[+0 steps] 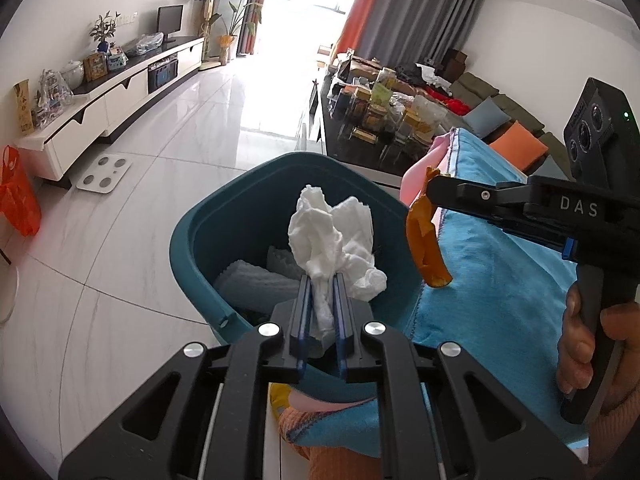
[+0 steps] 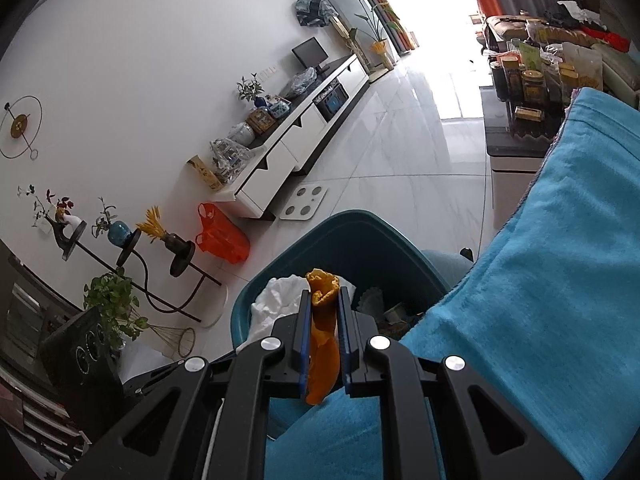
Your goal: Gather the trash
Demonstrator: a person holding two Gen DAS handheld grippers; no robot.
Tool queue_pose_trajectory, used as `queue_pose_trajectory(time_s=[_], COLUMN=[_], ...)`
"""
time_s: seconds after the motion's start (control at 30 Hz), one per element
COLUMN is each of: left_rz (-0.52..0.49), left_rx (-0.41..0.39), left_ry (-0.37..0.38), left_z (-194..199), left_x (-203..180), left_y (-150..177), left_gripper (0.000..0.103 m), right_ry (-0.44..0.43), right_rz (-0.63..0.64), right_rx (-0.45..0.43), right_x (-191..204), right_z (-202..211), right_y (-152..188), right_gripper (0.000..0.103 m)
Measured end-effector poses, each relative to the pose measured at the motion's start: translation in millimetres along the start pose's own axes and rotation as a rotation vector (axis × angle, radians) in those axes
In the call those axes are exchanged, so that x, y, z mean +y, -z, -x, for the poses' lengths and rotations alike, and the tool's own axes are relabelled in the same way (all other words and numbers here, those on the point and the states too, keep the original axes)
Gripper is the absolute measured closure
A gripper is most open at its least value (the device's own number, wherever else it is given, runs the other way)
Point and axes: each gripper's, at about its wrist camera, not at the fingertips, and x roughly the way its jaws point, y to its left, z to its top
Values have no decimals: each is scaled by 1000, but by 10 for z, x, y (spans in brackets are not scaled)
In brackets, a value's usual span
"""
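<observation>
Pinched in the left gripper [image 1: 322, 284], a crumpled tissue [image 1: 334, 236] hangs over the teal bin [image 1: 192, 240]: light, soft, grabbable anywhere. Beside it, the right gripper [image 2: 325, 300] squeezes a limp orange peel [image 2: 322, 332].

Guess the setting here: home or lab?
Most likely a home living room: a long low TV cabinet with a monitor on it, a sofa with cushions, and floor-length curtains by a bright window.

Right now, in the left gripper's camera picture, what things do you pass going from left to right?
Orange plastic bag → white bathroom scale → teal bin → crumpled white tissue → orange peel → blue blanket → right gripper.
</observation>
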Motion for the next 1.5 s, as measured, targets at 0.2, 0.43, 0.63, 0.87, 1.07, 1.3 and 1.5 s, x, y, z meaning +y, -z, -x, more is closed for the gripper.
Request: queue_pose_trajectory(time_s=[0.2,0.43,0.63,0.87,1.07,1.3,1.5], left_rz=[14,32,-18,-110,-174,-266,-343], left_rx=[23,25,-71,-202,-304,-384,-447], left_ry=[1,-9,1,25,69,86,129], left_z=[-147,-197,67,465,709,784,828], left_x=[24,25,-114,-441,-858,-1517,-2034], left_y=[-14,15,26,127,292,479,545], left_gripper=[82,69,49,12,5,5,5], right_ry=[8,19,27,89,258,500,696], right_rz=[-2,8,68,149,205,191,152], right_rx=[23,11,-54,-189,-373,-539,-630], right_x=[-6,-17,-13,-41,-115,-312,-441], right_z=[-81,9,363,983,1609,2253,2602], right_y=[8,27,135,462,876,1373,1750], right_gripper=[87,75,61,31,7,7,7])
